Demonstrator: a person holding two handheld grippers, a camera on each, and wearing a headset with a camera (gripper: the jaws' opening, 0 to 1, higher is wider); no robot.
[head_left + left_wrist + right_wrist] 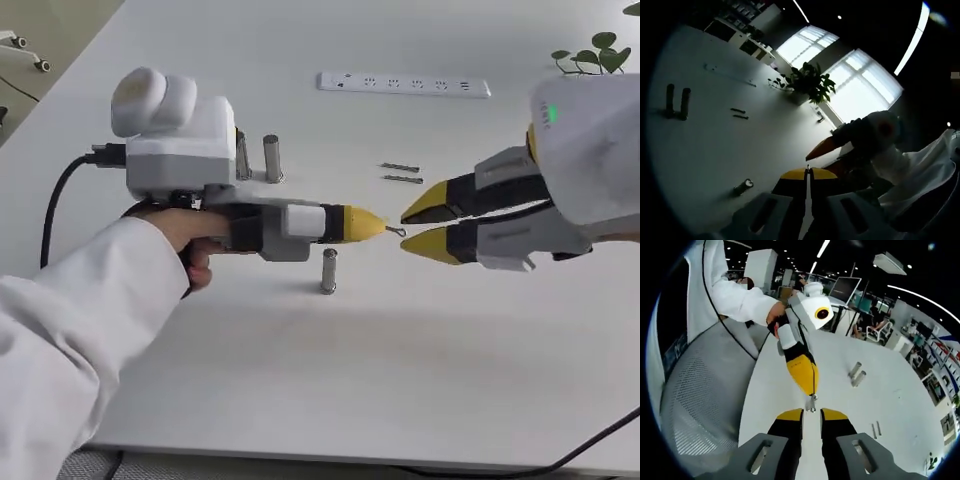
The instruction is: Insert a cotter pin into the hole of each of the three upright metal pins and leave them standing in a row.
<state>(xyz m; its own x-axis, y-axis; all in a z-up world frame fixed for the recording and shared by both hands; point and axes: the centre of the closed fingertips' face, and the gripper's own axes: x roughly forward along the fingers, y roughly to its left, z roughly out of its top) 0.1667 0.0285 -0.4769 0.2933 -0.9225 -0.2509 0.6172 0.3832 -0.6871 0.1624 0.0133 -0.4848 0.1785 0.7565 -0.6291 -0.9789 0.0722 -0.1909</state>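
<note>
The white workbench top (300, 380) carries everything; my left tongs (380, 226), grey with yellow tips, are pinched tight on a small wire cotter pin (396, 231), held above the bench; my right tongs (405, 231) stand narrowly parted, yellow tips either side of that pin's looped end; a white power strip (404, 85) lies far back; one short steel cylinder pin (328, 270) stands upright below the left tips; two more steel pins (271, 158) stand behind my left tongs; two spare cotter pins (400, 167) lie flat beyond.
</note>
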